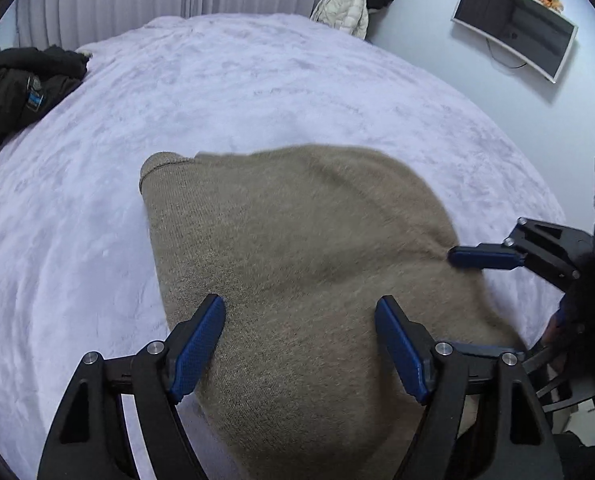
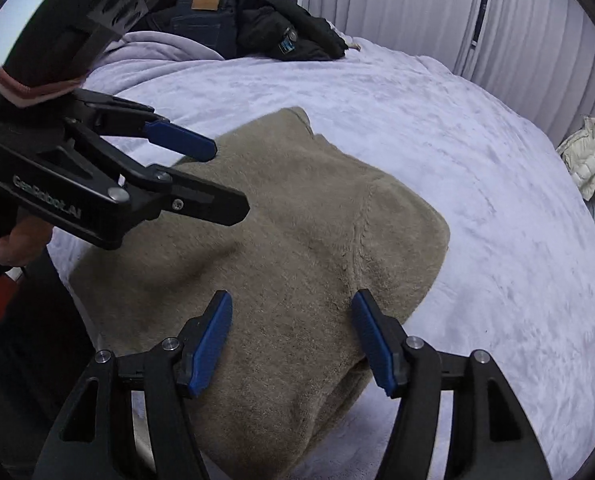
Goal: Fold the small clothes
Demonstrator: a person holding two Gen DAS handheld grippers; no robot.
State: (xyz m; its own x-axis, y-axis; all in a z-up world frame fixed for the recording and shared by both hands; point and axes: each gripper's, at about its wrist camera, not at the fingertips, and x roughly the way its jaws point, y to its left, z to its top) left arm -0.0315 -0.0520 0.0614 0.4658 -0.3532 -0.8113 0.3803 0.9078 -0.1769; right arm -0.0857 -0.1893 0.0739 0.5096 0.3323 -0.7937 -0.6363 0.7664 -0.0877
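In the left wrist view, a beige sweater [image 1: 297, 248] lies on a bed [image 1: 225, 92] that is covered with a pale lilac fluffy blanket. The sweater is knitted, soft and a little fuzzy, and it is folded into a thick bundle with rounded edges. A ribbed cuff or hem sticks out at the far left corner of the sweater. The left gripper [image 1: 300, 320] is over the near part of the sweater; its two blue fingers are spread wide and nothing is pinched between them. Whether the tips touch the fabric, I cannot tell. The right gripper [image 1: 477, 258] comes in from the right side of the sweater, and one blue finger lies at the sweater's right edge. A black jacket [image 1: 21, 84] is far to the left of the sweater, at the edge of the bed. A white padded jacket [image 1: 345, 4] hangs beyond the bed, and a screen [image 1: 515, 26] is on the wall to the right.

In the right wrist view, the same sweater [image 2: 297, 248] lies near the front edge of the bed [image 2: 477, 152]. A knitted seam runs down its right half, and the folded layers are visible at the near side. The right gripper [image 2: 291, 336] is above the near part of the sweater with its fingers spread apart, holding nothing. The left gripper [image 2: 229, 178] is at the left of the sweater, held by a hand [image 2: 17, 240], and its fingers are also apart above the fabric. Behind the sweater, at the far end of the bed, are the black jacket [image 2: 289, 28] and folded jeans [image 2: 201, 16].
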